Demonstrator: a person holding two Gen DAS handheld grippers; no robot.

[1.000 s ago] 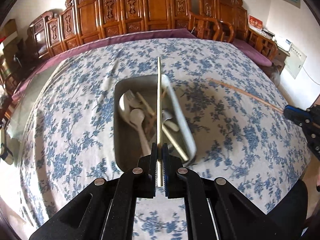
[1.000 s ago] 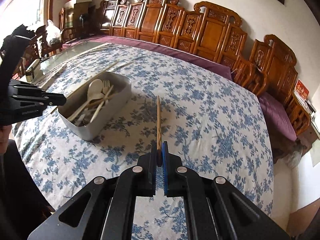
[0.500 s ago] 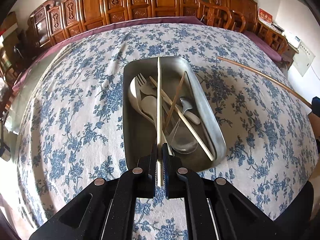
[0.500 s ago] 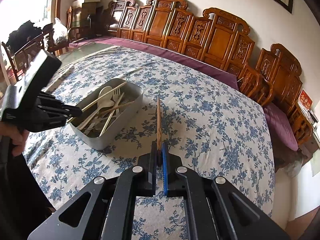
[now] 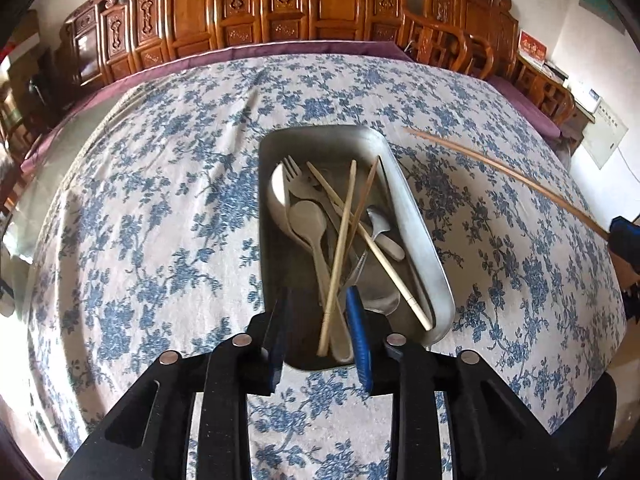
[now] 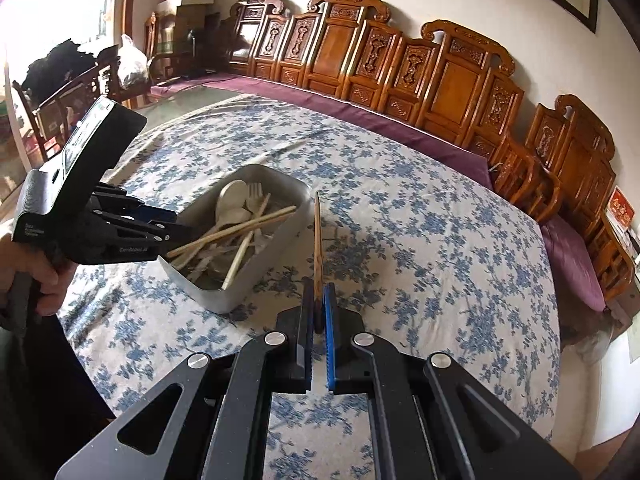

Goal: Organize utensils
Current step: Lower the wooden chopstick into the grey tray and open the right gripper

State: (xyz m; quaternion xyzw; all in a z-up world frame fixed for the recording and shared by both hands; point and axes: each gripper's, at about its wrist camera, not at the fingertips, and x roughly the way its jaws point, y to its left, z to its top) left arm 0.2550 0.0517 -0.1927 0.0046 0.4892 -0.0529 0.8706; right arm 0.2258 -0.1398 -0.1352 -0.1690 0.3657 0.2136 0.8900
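A metal tray (image 5: 416, 236) on the flowered tablecloth holds a pale spoon (image 5: 308, 220), a fork (image 5: 294, 176) and several chopsticks. My left gripper (image 5: 317, 294) hovers over the tray's near end with its jaws opening. A pale chopstick (image 5: 340, 248) lies loose between them, tilted, resting among the utensils with neither pad pressing on it. My right gripper (image 6: 319, 292) is shut on a brown chopstick (image 6: 317, 240) that points forward just right of the tray (image 6: 224, 300). The left gripper (image 6: 168, 236) shows there at the tray's left end.
Carved wooden chairs (image 6: 452, 80) line the far side of the table behind a purple edge (image 5: 280, 50). A person's hand (image 6: 36, 268) holds the left gripper's handle. Flowered cloth (image 6: 440, 240) spreads bare to the right of the tray.
The left gripper's jaws have parted and let go of the pale chopstick, which now leans among the utensils in the tray. The right gripper has carried the brown chopstick closer to the tray.
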